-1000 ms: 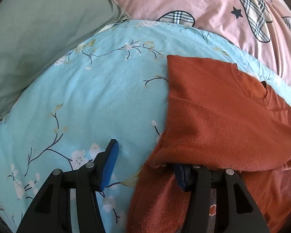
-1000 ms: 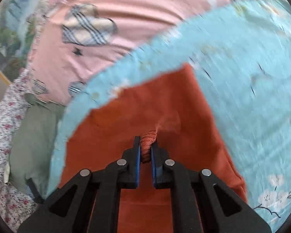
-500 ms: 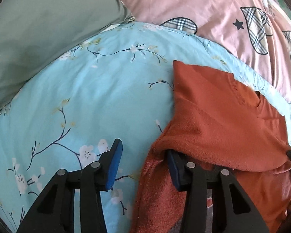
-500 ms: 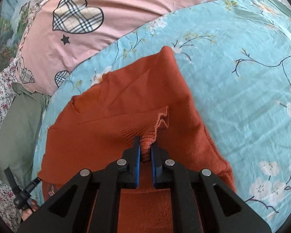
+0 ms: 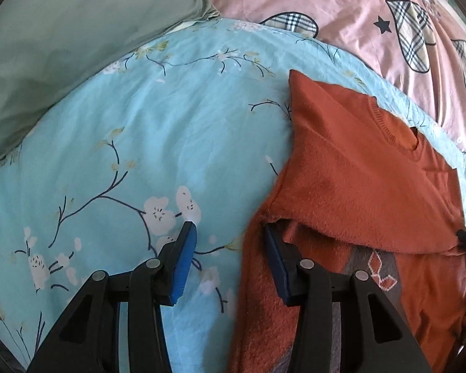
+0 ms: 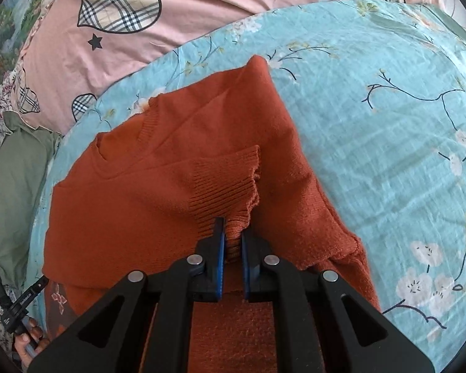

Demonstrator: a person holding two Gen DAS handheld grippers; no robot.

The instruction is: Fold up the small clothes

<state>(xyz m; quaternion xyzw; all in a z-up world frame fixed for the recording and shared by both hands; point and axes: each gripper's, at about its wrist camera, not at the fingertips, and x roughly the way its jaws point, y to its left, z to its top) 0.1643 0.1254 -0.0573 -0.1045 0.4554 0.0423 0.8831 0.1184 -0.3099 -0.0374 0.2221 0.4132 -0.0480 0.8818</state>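
Right now, as I read it from my two wrist feeds:
Sweater: my orange sweater (image 6: 158, 205) lies spread on the blue floral quilt (image 5: 146, 130), near the quilt's far edge where it meets the pink bedding (image 5: 341, 9); one sleeve is folded across the chest.
Sleeve cuff: the ribbed cuff (image 6: 230, 183) sits over the middle of the body, bunched where I hold it.
Right gripper: my right gripper (image 6: 233, 233) has its fingers together, clamped on the ribbed cuff.
Left gripper: my left gripper (image 5: 230, 239) has its fingers apart; they have just been closing a little. One blue pad (image 5: 183, 261) is over bare quilt, the other is tucked under the folded sweater's side edge. Nothing is pinched.
Green pillow: a green pillow (image 5: 65, 40) rests at the quilt's far corner.
Hand: a hand (image 6: 31, 338) shows at the quilt's near edge.
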